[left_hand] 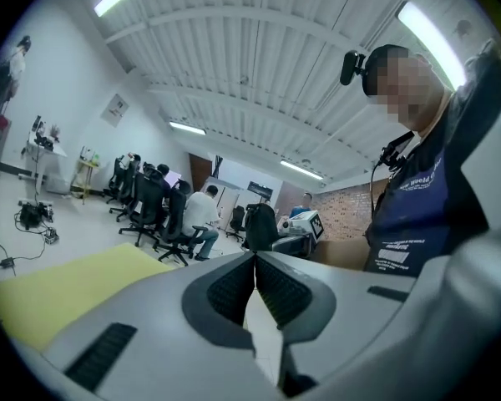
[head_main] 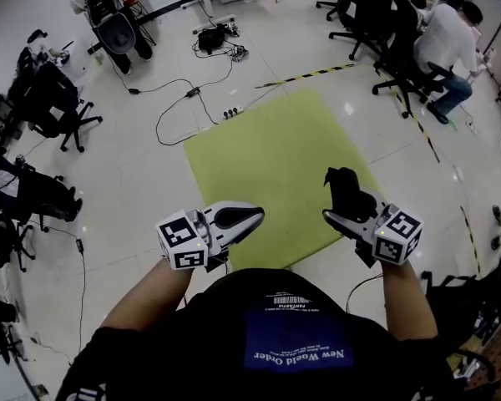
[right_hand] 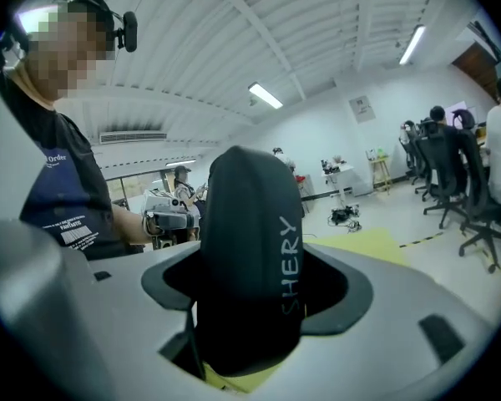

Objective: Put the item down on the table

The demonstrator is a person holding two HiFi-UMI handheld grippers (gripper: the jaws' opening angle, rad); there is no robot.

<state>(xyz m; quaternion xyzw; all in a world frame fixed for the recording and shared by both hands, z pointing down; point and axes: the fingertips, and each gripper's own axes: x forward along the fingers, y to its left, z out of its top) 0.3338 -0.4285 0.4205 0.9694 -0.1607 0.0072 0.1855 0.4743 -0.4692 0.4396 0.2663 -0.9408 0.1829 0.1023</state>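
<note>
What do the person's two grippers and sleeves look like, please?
Both the left gripper and right gripper have smooth light-grey shells tapering to jaws lined with dark ribbed pads. Each carries a white cube printed with black square markers. The person wears short black sleeves.

Two tongs, left tongs (head_main: 255,215) and right tongs (head_main: 346,210); one black item (head_main: 347,187); one yellow-green mat (head_main: 271,161)

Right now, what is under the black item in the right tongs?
Below the black rounded item lettered SHERY, gripped by the right tongs, lies a yellow-green rectangular mat on the pale floor. The item's lower end is hidden between the tongs.
</note>
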